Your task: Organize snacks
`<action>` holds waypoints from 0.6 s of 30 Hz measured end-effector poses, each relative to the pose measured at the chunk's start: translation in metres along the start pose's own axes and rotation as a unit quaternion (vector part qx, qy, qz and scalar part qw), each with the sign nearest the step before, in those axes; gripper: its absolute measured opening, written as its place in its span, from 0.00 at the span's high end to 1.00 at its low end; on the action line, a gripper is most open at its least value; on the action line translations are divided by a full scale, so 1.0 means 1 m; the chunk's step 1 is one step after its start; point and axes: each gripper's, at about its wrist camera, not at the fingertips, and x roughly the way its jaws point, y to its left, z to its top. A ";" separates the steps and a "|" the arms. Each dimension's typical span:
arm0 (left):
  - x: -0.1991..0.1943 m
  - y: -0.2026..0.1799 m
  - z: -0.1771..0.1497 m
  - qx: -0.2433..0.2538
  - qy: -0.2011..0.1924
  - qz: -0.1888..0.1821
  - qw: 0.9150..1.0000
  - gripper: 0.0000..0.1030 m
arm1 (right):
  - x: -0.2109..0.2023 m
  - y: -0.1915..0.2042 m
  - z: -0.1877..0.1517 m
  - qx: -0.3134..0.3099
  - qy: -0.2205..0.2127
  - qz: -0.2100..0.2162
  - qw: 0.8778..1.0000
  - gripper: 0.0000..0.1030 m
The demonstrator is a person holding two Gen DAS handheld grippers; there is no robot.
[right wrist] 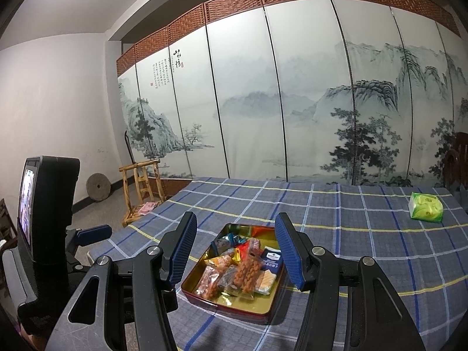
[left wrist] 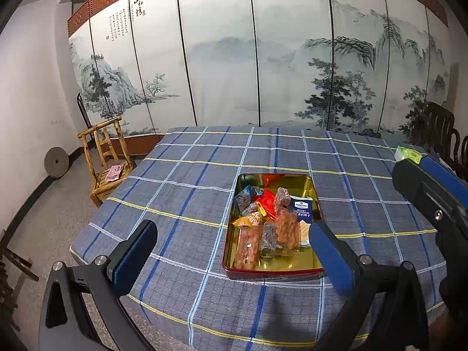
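Observation:
A red tin tray with a gold inside [left wrist: 307, 267] [right wrist: 204, 297] sits on the blue plaid tablecloth. It holds several wrapped snacks [left wrist: 269, 219] [right wrist: 239, 263], among them a dark blue cracker packet [left wrist: 302, 209] [right wrist: 272, 259] and clear bags of orange-brown snacks. My left gripper [left wrist: 232, 247] is open and empty, above the near left of the tray. My right gripper [right wrist: 237, 248] is open and empty, above the tray's near side. The right gripper's body also shows in the left wrist view [left wrist: 430, 187].
A green tissue pack [right wrist: 426, 207] [left wrist: 408, 153] lies at the table's far right. A small bamboo chair [left wrist: 106, 158] [right wrist: 143, 190] and a round millstone [left wrist: 56, 162] stand on the floor at left. A painted folding screen [left wrist: 263, 58] runs behind the table. Dark wooden chairs [left wrist: 441, 128] stand at right.

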 end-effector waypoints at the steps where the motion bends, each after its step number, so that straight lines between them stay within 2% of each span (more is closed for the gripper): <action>1: 0.000 0.000 0.000 0.000 0.001 0.000 1.000 0.00 | 0.000 0.000 0.000 0.001 0.000 -0.001 1.000 0.45; 12: 0.019 -0.021 0.011 0.020 0.020 -0.004 1.000 0.00 | 0.006 -0.048 -0.002 0.023 0.012 -0.040 0.999 0.44; 18: 0.036 -0.045 0.020 0.043 0.023 -0.012 0.999 0.00 | 0.019 -0.103 -0.009 0.032 0.030 -0.088 0.995 0.41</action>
